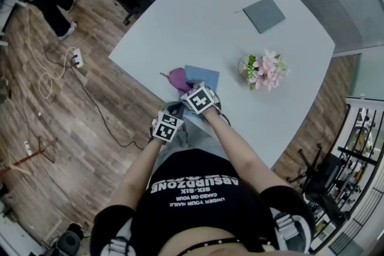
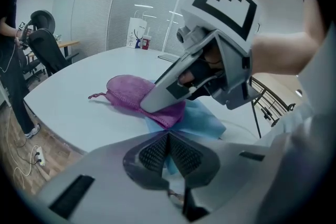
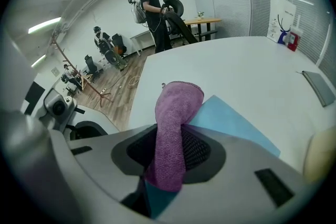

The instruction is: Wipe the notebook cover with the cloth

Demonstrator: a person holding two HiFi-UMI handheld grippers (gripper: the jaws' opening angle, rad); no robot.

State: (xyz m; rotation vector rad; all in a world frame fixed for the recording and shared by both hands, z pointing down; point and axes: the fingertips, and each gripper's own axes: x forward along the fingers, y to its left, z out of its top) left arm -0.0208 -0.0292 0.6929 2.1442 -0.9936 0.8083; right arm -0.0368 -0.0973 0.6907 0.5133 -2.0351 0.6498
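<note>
Right hand-held gripper (image 3: 168, 152): pinched on the cloth (image 3: 176, 134).
Left hand-held gripper (image 2: 169, 152): pressed shut on the notebook's (image 1: 204, 75) near edge.
Cloth: stretched forward along the notebook's left side.
Notebook: laid flat on the table (image 1: 198, 15), directly ahead.

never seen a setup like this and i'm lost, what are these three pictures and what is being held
A person holds a two-jaw gripper in each hand. The head view looks down from their head; the other two come from cameras on the grippers. On the white table lie a blue notebook, a purple cloth, pink flowers and a grey pad. The right gripper clamps the cloth over the notebook; the left gripper seems shut on the notebook's near edge.
</note>
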